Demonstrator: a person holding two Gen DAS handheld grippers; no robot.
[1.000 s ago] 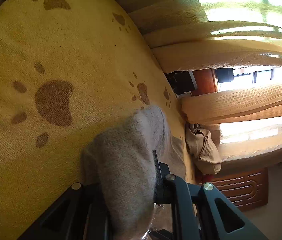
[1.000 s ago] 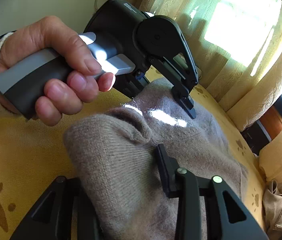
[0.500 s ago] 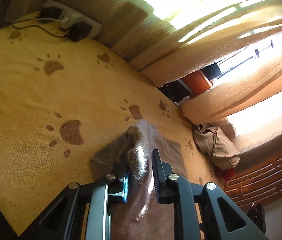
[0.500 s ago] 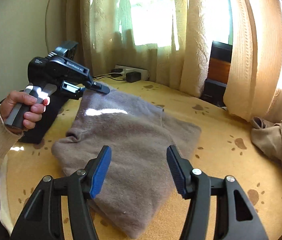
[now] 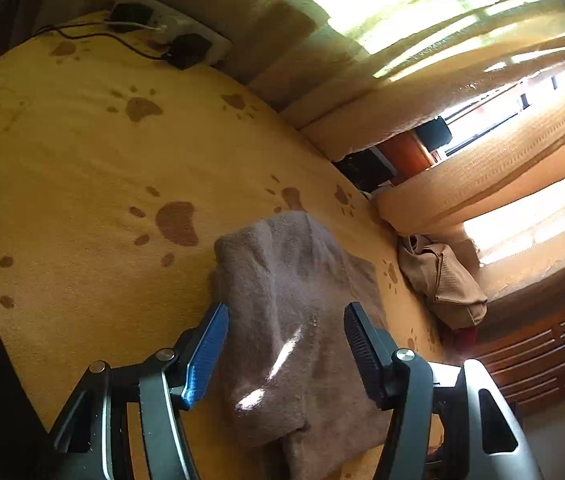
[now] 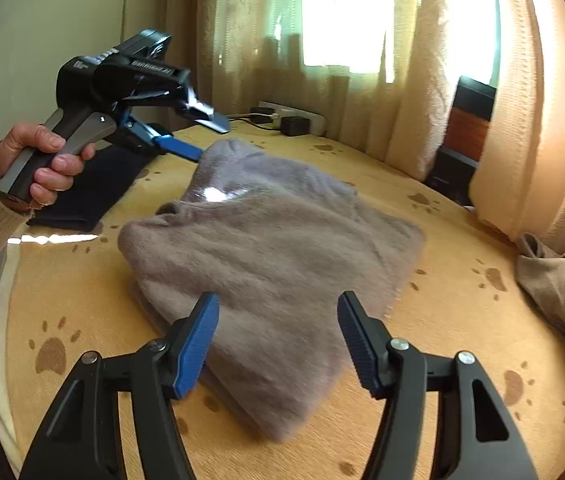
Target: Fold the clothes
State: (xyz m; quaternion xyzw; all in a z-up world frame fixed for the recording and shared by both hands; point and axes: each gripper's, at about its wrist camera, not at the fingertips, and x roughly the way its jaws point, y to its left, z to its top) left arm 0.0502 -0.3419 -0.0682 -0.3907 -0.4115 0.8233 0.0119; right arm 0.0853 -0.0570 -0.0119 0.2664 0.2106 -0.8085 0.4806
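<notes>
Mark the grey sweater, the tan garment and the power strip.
grey sweater [image 6: 274, 248], right wrist view, middle of folded top layer.
tan garment [image 6: 558, 284], right wrist view, crumpled body near its cuff.
power strip [image 6: 302, 114], right wrist view, white casing.

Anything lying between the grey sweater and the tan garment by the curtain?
No. In the right wrist view, only bare yellow paw-print bedcover separates the grey sweater from the tan garment.

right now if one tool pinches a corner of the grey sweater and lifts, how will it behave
The grey sweater would probably droop and unfold: it lies in soft, rounded folds. Its fuzzy knit likely grips well rather than slipping. Pushed, it would probably bunch up on the yellow blanket, not slide whole.
</notes>
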